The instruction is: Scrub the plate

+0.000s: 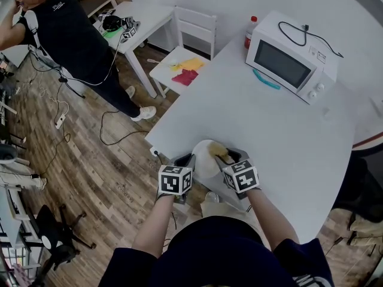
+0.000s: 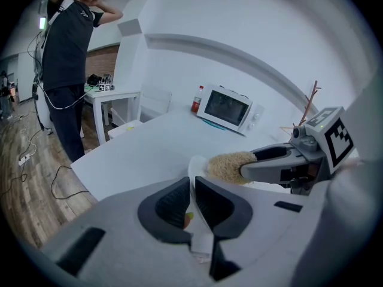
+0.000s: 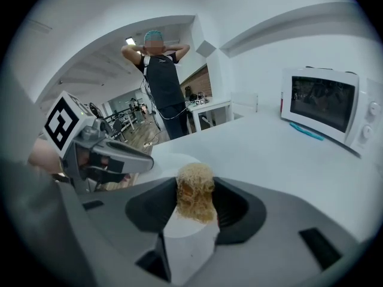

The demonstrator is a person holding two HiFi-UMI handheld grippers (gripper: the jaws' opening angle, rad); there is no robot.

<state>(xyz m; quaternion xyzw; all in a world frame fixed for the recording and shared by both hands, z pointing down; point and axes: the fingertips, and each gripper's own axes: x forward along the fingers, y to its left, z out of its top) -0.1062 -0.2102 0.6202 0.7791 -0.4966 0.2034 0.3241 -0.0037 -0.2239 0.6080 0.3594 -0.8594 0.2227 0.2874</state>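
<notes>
A white plate [image 1: 205, 163] is held tilted over the near edge of the white table [image 1: 275, 130]. My left gripper [image 1: 187, 159] is shut on the plate's left rim; in the left gripper view the plate [image 2: 195, 171] runs edge-on between the dark pads of that gripper [image 2: 192, 190]. My right gripper [image 1: 231, 156] is shut on a tan fibrous scrubber [image 1: 218, 150], which rests against the plate's face. The scrubber [image 3: 195, 190] fills the gap of the right gripper [image 3: 195, 201], with the plate [image 3: 166, 164] and the left gripper [image 3: 142, 160] just behind it. The left gripper view shows the scrubber [image 2: 230, 167] touching the plate.
A white microwave [image 1: 291, 57], a red bottle [image 1: 250, 31] and a teal strip [image 1: 266, 79] stand at the table's far side. A white chair [image 1: 182, 58] with yellow and red cloths is beyond the table's left corner. A person [image 1: 72, 34] stands by a small table [image 1: 143, 17]. Cables lie on the floor.
</notes>
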